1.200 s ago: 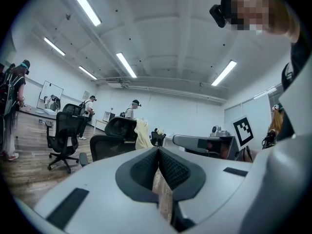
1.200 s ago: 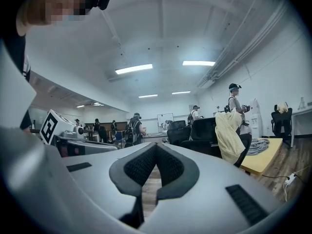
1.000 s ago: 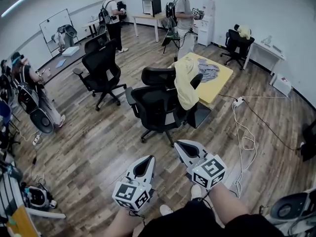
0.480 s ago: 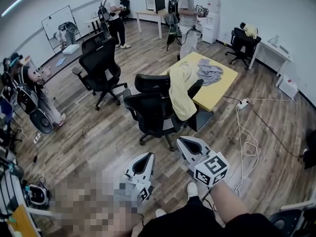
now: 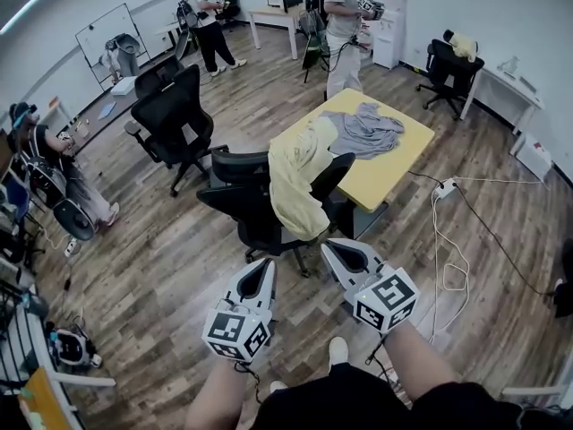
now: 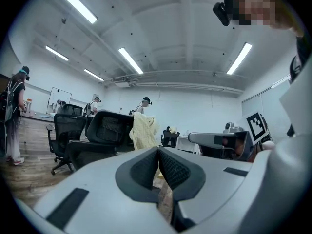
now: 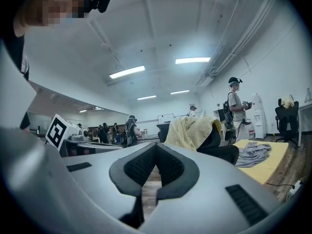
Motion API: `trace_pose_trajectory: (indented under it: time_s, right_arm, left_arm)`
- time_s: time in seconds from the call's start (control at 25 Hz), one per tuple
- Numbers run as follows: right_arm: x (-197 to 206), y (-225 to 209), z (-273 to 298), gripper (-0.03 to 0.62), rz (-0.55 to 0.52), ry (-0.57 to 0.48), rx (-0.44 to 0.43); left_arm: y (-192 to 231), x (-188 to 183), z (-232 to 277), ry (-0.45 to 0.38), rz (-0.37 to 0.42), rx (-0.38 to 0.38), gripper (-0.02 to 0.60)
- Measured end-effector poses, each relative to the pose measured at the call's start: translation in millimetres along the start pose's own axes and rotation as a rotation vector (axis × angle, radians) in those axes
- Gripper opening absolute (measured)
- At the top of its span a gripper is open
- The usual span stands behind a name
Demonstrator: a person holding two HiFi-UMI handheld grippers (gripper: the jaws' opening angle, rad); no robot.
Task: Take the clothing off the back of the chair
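Observation:
A pale yellow garment (image 5: 300,182) hangs over the back of a black office chair (image 5: 255,218) that stands against a yellow table (image 5: 394,173). Both grippers are held low in front of me, side by side, pointing at the chair. The left gripper (image 5: 265,267) is shut and empty, just short of the chair's base. To its right the right gripper (image 5: 329,245) is also shut and empty, close below the garment's hem. The left gripper view shows the garment (image 6: 143,133) on the chair (image 6: 105,130) ahead. In the right gripper view the garment (image 7: 192,129) hangs ahead, slightly right.
A grey garment (image 5: 363,131) lies on the yellow table. More black chairs (image 5: 170,115) stand to the left. A power strip with a white cable (image 5: 445,231) lies on the wooden floor to the right. Several people (image 5: 336,25) stand along the walls.
The chair, garment and table have come much nearer and lower in the head view as I walked toward them. Both grippers stayed shut and kept their places before me.

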State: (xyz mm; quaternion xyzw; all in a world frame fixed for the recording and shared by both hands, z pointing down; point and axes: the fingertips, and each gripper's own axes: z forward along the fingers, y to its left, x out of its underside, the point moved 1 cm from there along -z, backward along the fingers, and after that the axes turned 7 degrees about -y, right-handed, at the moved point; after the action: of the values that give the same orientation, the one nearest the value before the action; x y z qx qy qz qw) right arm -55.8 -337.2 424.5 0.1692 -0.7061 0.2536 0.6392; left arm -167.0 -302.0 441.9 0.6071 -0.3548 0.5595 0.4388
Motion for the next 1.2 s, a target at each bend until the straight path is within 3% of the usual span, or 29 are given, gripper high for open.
trace_pose_trajectory:
  time_s: [0.24, 0.36, 0.68, 0.88, 1.2]
  right_arm:
    - [-0.8, -48.3, -7.6, 0.013, 0.005, 0.015, -0.025]
    - [1.0, -66.1, -8.4, 0.012, 0.012, 0.020, -0.035]
    - [6.5, -96.9, -1.1, 0.014, 0.025, 0.028, -0.062]
    - [11.8, -110.6, -1.2, 0.014, 0.032, 0.034, -0.066]
    - [24.1, -130.8, -9.2, 0.014, 0.070, 0.052, -0.032]
  left_arm:
    - [-0.9, 2.7, 58.5, 0.011, 0.023, -0.058, 0.026]
    - [3.5, 3.3, 83.3, 0.012, 0.009, -0.086, 0.164]
    - [30.8, 6.8, 140.9, 0.037, 0.042, -0.204, 0.346]
    - [46.6, 14.7, 166.7, 0.074, 0.063, -0.251, 0.399]
    - [62.1, 24.7, 196.4, 0.122, 0.100, -0.320, 0.413]
